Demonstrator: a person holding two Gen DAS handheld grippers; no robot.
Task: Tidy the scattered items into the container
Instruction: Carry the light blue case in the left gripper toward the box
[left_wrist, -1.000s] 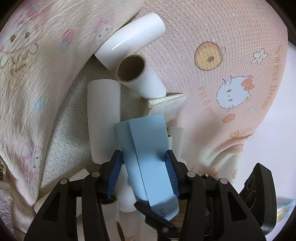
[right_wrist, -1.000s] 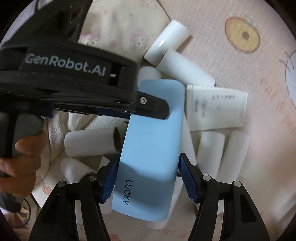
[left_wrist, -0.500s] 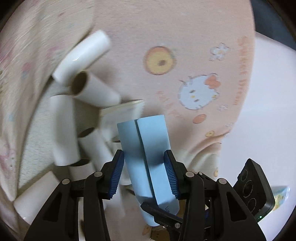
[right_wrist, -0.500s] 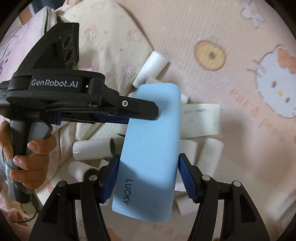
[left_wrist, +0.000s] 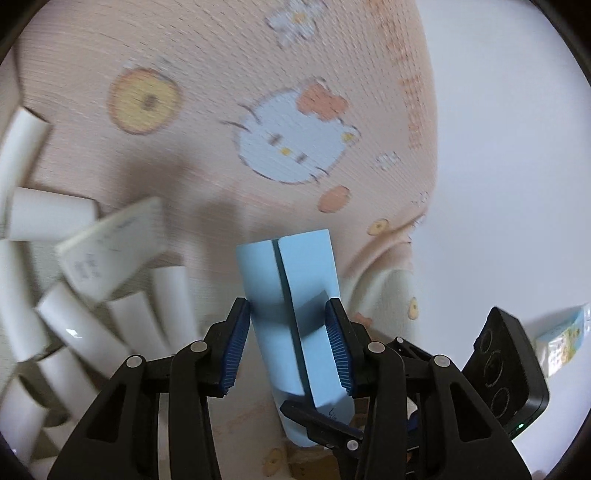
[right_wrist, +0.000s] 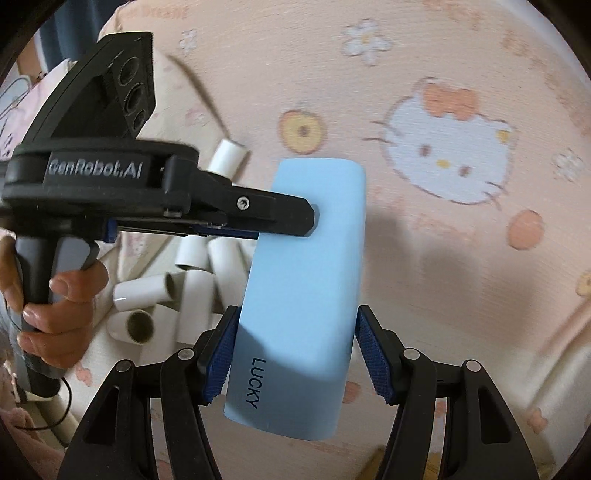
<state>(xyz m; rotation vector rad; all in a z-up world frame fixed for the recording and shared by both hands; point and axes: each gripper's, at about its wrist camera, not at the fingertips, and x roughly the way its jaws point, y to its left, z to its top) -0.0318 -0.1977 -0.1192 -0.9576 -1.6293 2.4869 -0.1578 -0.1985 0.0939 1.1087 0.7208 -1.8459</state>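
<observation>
A light blue case marked LUCKY (left_wrist: 295, 280) (right_wrist: 306, 280) hangs in the air above the cloth, gripped from two sides. My left gripper (left_wrist: 286, 332) has its blue pads on the case's long edges, and its jaws are closing on it. My right gripper (right_wrist: 295, 350) is shut on the end that bears the lettering. A left gripper finger (right_wrist: 280, 214) crosses the case's upper part in the right wrist view. Several white cardboard tubes (left_wrist: 77, 332) (right_wrist: 147, 291) and a white booklet (left_wrist: 107, 243) lie in a heap below, to the left.
A pink cloth with a cat print (left_wrist: 288, 147) (right_wrist: 443, 166) fills most of both views. A person's hand (right_wrist: 44, 295) holds the left gripper's handle. On the white surface (left_wrist: 498, 147) at the right lies a small printed packet (left_wrist: 561, 339).
Both grippers have risen with the blue case, away from the heap of tubes. The tubes have slid to the left edge, and the cat print now sits in the middle.
</observation>
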